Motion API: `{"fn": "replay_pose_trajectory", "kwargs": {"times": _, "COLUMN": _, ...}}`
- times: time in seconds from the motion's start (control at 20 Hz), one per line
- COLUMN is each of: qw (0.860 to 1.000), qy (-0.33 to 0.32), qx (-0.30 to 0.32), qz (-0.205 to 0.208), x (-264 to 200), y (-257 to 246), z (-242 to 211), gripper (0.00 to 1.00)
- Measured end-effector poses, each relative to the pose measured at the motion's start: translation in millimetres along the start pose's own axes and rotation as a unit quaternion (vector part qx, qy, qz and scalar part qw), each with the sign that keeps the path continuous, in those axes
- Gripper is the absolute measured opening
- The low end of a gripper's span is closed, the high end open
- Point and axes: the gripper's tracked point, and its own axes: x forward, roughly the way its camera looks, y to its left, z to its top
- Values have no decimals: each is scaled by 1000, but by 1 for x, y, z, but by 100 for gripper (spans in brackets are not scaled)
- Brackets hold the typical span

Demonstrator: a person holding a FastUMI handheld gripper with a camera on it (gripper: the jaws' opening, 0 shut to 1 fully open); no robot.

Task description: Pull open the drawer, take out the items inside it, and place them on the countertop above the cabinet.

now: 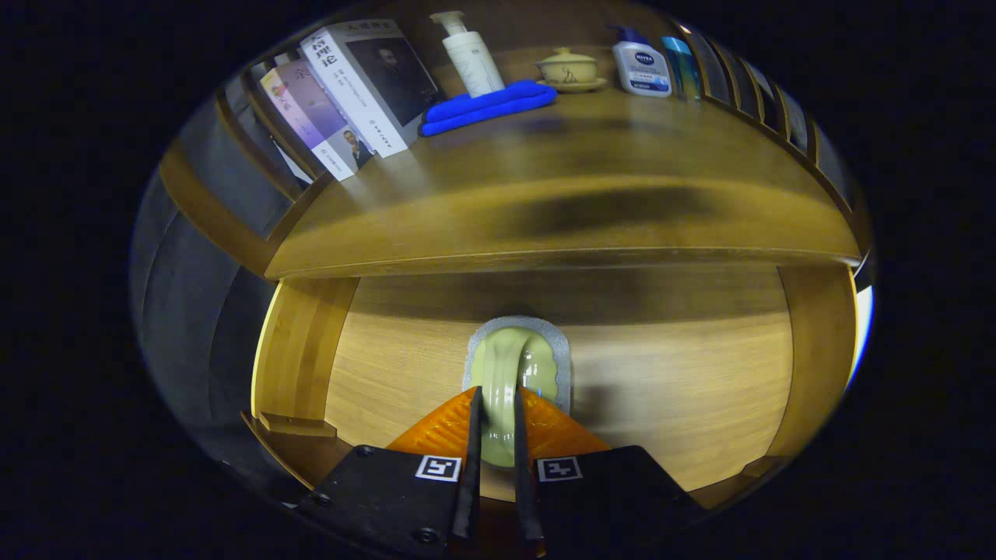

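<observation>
Drawer front [661, 373] sits closed under the table [560, 210], its pale green handle [510, 373] centred on a grey backing plate [559, 350]. Tongs [496, 424] narrowed onto the handle's loop, both fingers pressing its sides. Judgement: pull straight back along the drawer's travel, level, grip firm; a sideways tug could bind the slide or slip off the glossy loop. Contents not yet visible.

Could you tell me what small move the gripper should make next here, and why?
Probably a straight pull back toward the camera. The gripper appears shut on the pale green loop-shaped drawer handle, one finger pressing each side, and the light wooden drawer front looks unopened beneath the wooden countertop. Pulling level should slide the drawer out without twisting the handle.
</observation>
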Motion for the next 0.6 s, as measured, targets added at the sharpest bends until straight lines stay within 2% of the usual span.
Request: {"fn": "replay_pose_trajectory", "kwargs": {"times": 0.6, "qw": 996, "qy": -62, "qx": 4, "qz": 66, "x": -91, "y": -2, "z": 13, "gripper": 21}}
